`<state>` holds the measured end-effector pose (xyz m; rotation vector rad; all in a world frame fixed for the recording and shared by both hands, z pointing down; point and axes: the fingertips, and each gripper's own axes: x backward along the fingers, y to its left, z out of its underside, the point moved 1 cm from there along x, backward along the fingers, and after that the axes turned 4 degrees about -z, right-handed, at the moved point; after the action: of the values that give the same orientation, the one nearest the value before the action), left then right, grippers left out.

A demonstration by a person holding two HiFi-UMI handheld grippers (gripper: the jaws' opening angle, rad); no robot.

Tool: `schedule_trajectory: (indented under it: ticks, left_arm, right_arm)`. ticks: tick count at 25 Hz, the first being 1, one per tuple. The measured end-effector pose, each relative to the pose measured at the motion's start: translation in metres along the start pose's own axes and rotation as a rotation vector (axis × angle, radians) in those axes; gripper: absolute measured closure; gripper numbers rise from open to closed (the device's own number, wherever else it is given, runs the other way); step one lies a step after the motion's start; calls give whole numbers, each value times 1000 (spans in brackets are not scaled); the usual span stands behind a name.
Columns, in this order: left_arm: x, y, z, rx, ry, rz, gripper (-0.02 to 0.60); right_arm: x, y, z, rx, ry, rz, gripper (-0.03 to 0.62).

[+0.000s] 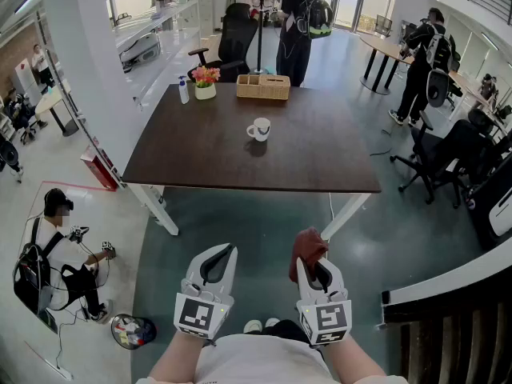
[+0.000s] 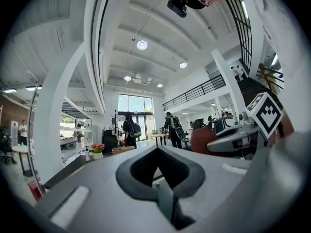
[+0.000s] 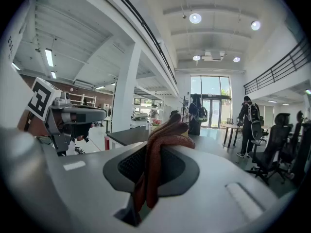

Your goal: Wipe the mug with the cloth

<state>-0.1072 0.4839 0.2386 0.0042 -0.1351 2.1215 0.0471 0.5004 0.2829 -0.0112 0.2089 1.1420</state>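
The cloth (image 3: 153, 169) is clamped in the right gripper (image 1: 312, 266); the left gripper (image 1: 226, 251) is closed, empty. The mug (image 1: 259, 129) is set at the table's (image 1: 320, 162) middle.

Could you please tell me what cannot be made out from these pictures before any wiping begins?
- Mug: too small in the head view to show dirt or contents, and it cannot be found in either gripper view.
- Cloth: its lower end is hidden between the shut jaws of the right gripper, in the right gripper view.
- Basket: its contents are too small to tell in the head view.
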Motion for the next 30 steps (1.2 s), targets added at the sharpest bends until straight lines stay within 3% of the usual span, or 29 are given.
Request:
schedule_trajectory:
  ticks: [20,30]
  left_arm:
    - [-4,26,10,32,10,-15,581]
    - [-46,55,44,34,48,-39,581]
  right_arm:
    - [-20,-2,2,3,13,28,514]
    - [-79,-29,18,-30,33,25,514]
